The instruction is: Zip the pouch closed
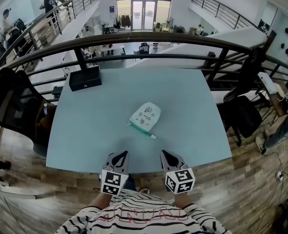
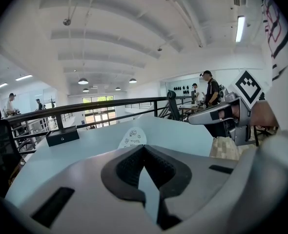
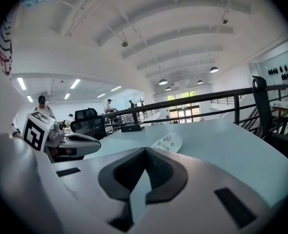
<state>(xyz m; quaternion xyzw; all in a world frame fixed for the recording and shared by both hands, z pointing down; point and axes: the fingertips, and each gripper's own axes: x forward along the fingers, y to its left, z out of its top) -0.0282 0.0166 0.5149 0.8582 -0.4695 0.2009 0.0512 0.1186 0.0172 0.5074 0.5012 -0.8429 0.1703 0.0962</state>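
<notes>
Well, the white pouch lies mid table, well clear of every edge. The left hand-held gripper and right hand-held gripper hover at its near edge, both closed, empty.

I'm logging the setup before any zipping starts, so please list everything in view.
pouch: one, white with a green edge, middle of the table, untouched.
table: one, pale blue, in front of the person.
box: one, black, far left corner of the table.
office chair: one, black, left of the table.
railing: one, dark, just beyond the table.
striped shirt: one, white with dark stripes, bottom edge of the head view.
left hand-held gripper: one, grey, jaws shut, empty, at the near table edge.
right hand-held gripper: one, grey, jaws shut, empty, beside the left one.
</notes>
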